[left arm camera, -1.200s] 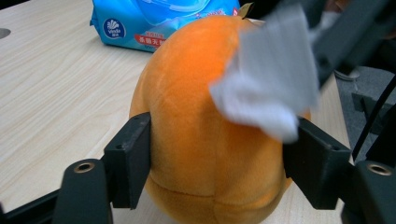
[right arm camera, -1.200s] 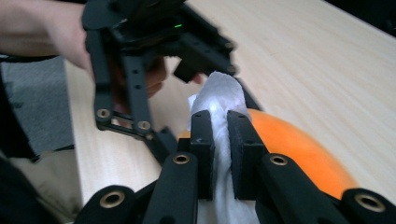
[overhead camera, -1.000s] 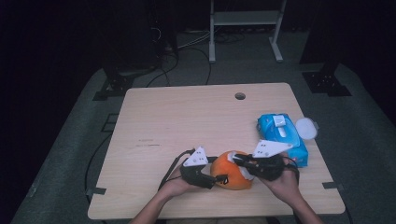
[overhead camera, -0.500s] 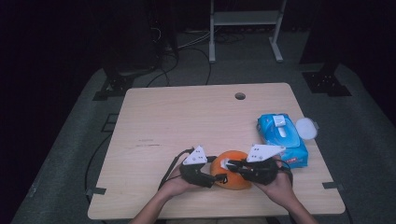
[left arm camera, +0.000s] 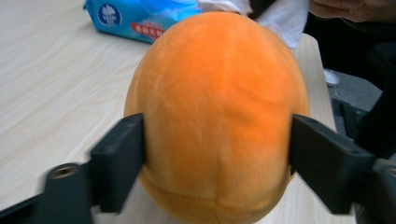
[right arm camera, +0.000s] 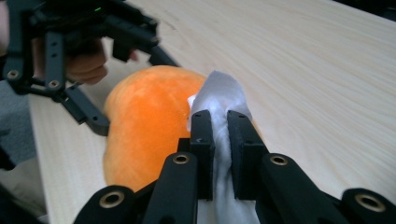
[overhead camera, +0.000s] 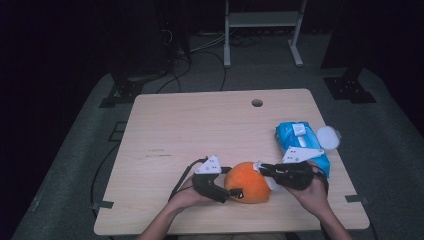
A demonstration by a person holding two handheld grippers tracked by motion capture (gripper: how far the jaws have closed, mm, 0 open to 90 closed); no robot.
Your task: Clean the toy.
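Orange plush toy (left arm camera: 215, 116) between left gripper (left arm camera: 217, 158) jaws, just opening.

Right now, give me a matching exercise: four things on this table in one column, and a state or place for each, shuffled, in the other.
Things:
1. plush
2. wipe
3. wipes pack
4. hole

States:
A. pinched in the right gripper
B. blue, by the right edge
C. orange, between the left gripper jaws
D. near the far edge

Pairs: 1-C, 2-A, 3-B, 4-D
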